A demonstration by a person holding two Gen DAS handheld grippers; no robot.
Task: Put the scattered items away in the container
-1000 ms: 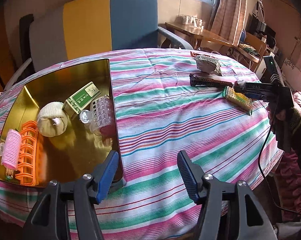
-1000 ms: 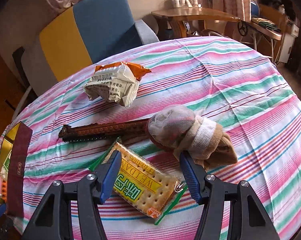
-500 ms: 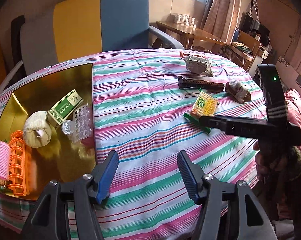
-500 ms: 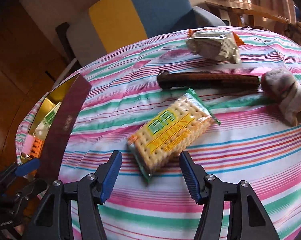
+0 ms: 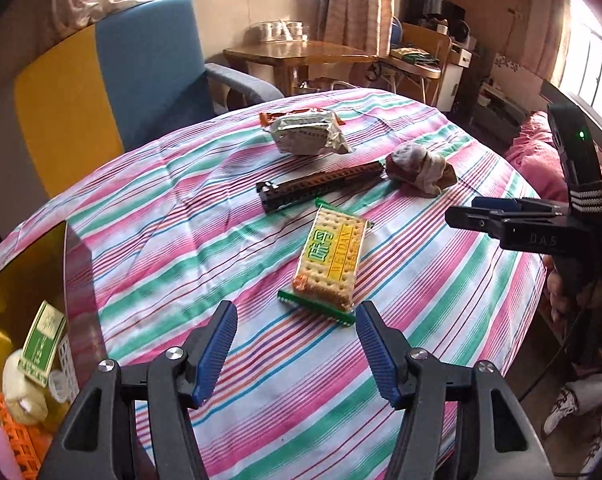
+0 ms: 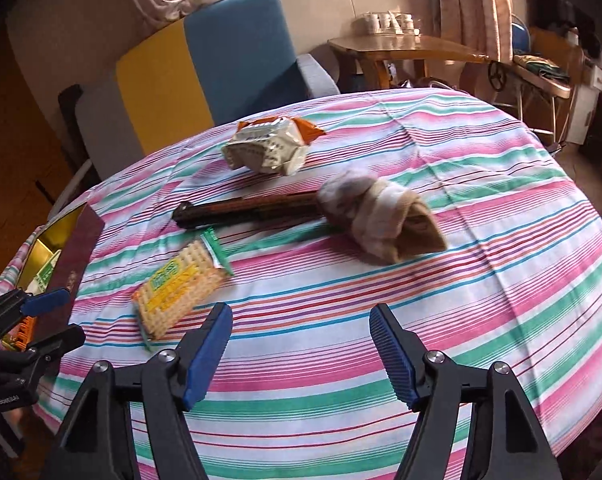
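Cracker packet (image 5: 329,259): flat on the striped table (image 5: 441,300), just ahead of the left hand-held gripper (image 5: 297,350), jaws spread, empty. Right hand-held gripper (image 6: 301,350): jaws just widened, nothing between. Gold container (image 5: 25,264) at left. Risk: pads skidding off slick, flat wrapper; crackers crushed.

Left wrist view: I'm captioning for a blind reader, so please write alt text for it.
The open left gripper hovers over a yellow-and-green cracker packet on a pink-and-green striped tablecloth. Beyond lie a long dark brown comb, a rolled beige sock and a crumpled white snack bag. A gold tray sits left, and the right gripper at right.
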